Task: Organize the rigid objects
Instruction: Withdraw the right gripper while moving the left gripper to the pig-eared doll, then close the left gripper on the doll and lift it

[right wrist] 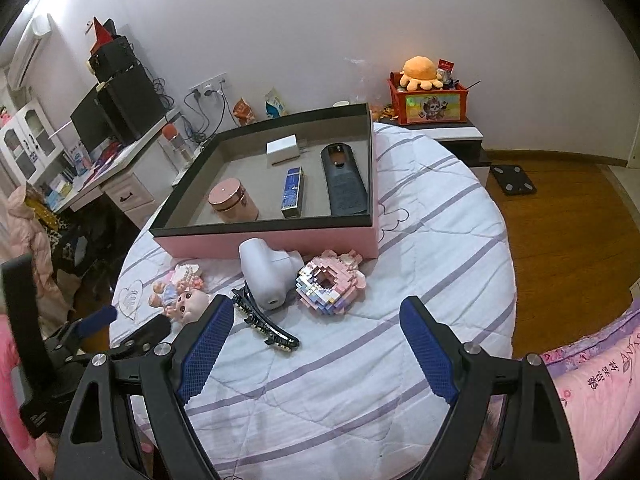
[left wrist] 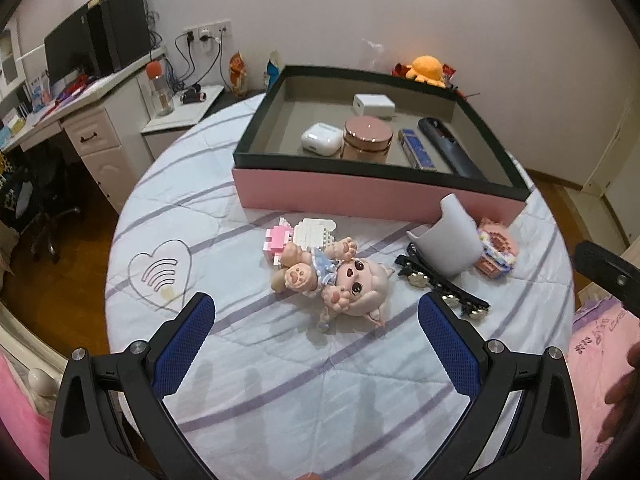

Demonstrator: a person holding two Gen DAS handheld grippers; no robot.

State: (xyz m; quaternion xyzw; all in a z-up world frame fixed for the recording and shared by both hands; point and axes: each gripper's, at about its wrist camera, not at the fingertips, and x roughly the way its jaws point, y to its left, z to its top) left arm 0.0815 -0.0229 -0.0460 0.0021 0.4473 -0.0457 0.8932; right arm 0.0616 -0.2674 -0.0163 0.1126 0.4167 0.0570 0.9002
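A pink box point(left wrist: 360, 196) point(right wrist: 280, 240) with a dark rim stands on the round table. It holds a white earbud case point(left wrist: 322, 140), a pink jar point(left wrist: 367, 138) point(right wrist: 233, 200), a white block point(left wrist: 374, 105) point(right wrist: 283, 149), a blue stick point(left wrist: 416, 148) point(right wrist: 293, 192) and a dark remote point(left wrist: 450, 144) point(right wrist: 345, 178). In front of the box lie a doll point(left wrist: 340, 280) point(right wrist: 182, 300), a pink-white brick figure point(left wrist: 300, 236), a grey gadget point(left wrist: 450, 240) point(right wrist: 266, 276), a black hair clip point(left wrist: 440, 286) point(right wrist: 264, 324) and a pink brick model point(left wrist: 496, 246) point(right wrist: 330, 284). My left gripper point(left wrist: 316, 312) is open just before the doll. My right gripper point(right wrist: 316, 320) is open near the hair clip.
The table has a striped white cloth point(right wrist: 400, 280). A desk with monitors point(left wrist: 80, 52) stands to the left, a red toy crate point(right wrist: 430, 102) behind. Pink bedding point(right wrist: 592, 392) lies at the right. The left gripper point(right wrist: 116, 326) also shows in the right wrist view.
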